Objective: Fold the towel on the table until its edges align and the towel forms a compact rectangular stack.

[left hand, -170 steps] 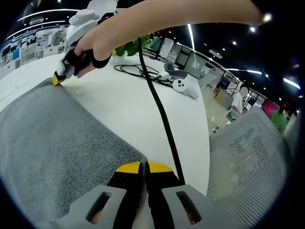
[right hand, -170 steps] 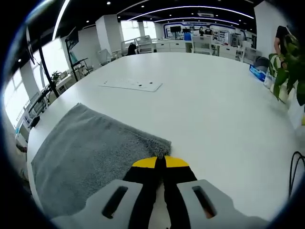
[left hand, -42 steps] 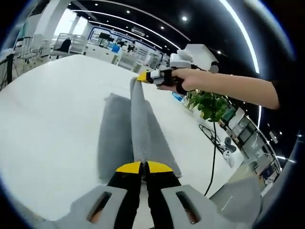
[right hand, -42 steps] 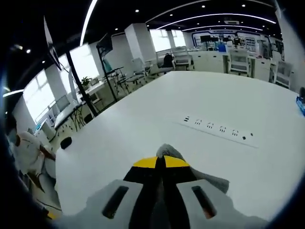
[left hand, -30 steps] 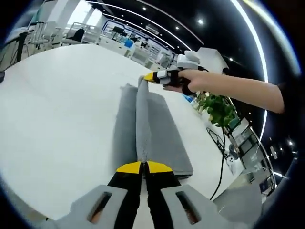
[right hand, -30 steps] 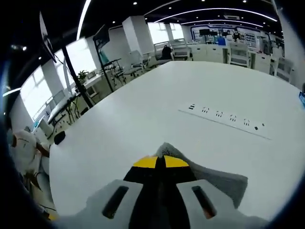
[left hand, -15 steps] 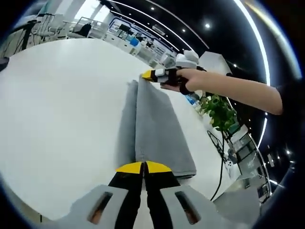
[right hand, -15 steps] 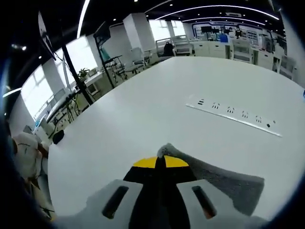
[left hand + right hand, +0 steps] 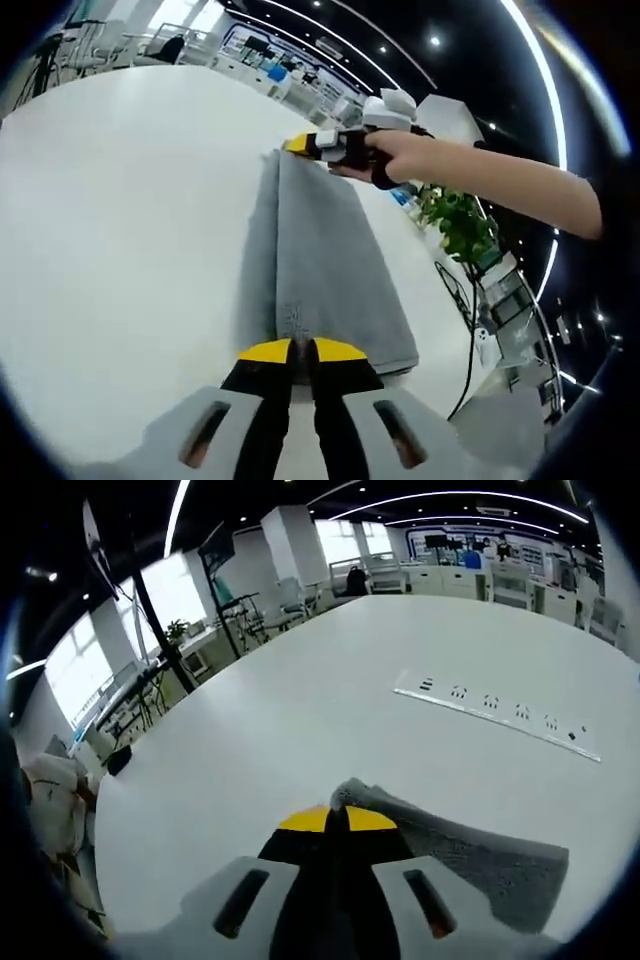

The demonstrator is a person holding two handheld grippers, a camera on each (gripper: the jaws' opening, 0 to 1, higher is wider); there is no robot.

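- The towel (image 9: 310, 270) lies on the white table (image 9: 120, 230) as a long grey strip, running straight ahead from the left gripper (image 9: 300, 350) to the right gripper (image 9: 300, 146) at its far end.
- Left gripper: jaws closed on the near corner of the towel. Right gripper (image 9: 335, 820): jaws pinched on the far corner, the cloth trailing off to its right.
- Handling, as a judgement: thick terry, soft and limp, light; it will sag between the two holds and drape unless kept taut. Not fragile. The pile should grip itself and not slide much on the smooth top.
- Best holds look to be the corners of the upper layer, as now; a hold mid-edge would let the ends droop and spoil the alignment.
- The left gripper view gives the whole strip, a lower layer peeking out along its left side, plus a potted plant (image 9: 458, 225) and a black cable (image 9: 468, 330) to the right.
- The right gripper view gives the table beyond the towel, with a flat socket strip (image 9: 497, 718) ahead and right.
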